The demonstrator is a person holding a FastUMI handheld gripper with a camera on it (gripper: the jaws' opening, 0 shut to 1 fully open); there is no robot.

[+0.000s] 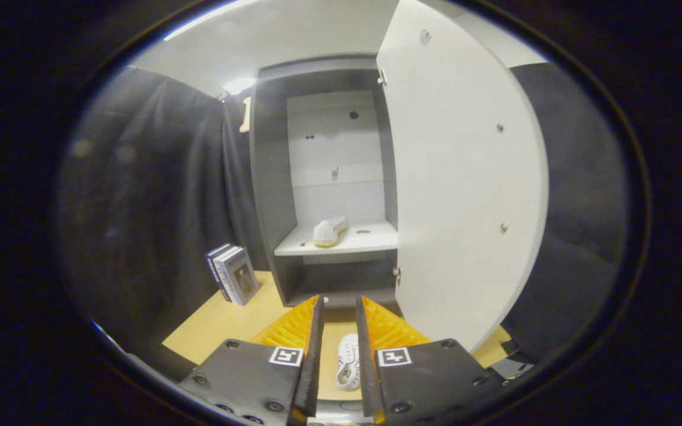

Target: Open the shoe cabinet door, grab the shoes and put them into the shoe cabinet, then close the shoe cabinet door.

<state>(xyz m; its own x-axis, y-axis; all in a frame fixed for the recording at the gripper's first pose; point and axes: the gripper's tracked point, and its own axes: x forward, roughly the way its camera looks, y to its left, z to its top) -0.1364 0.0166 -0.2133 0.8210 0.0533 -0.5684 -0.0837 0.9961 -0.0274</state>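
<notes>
Between my two fingers (317, 331), which sit slightly apart with a narrow gap and press on nothing, a white shoe (348, 362) lies on the wooden floor (222, 322), its toe pointing ahead toward the cabinet and its opening toward me. My gripper (339, 310) hangs above that shoe without touching it; I cannot tell how high. Straight ahead at twelve o'clock, just beyond the fingertips, stands the shoe cabinet (270, 177), a grey carcass with a pale back panel. On its white shelf (370, 241) rests a second shoe (329, 231), white with a tan sole, lying toward the left half of the shelf with its toe facing me. Below the shelf is a dark lower compartment, and I see nothing in it. From one to three o'clock the cabinet door (465, 177) stands swung wide open on its right-hand hinges, its white inner face turned toward me and its lower corner reaching down beside my right finger. At about ten o'clock from the fingertips, left of the cabinet's base and apart from it, a few books (233, 273) stand upright together on the floor, leaning slightly. Black cloth (157, 195) hangs behind them and to the far right of the door.
</notes>
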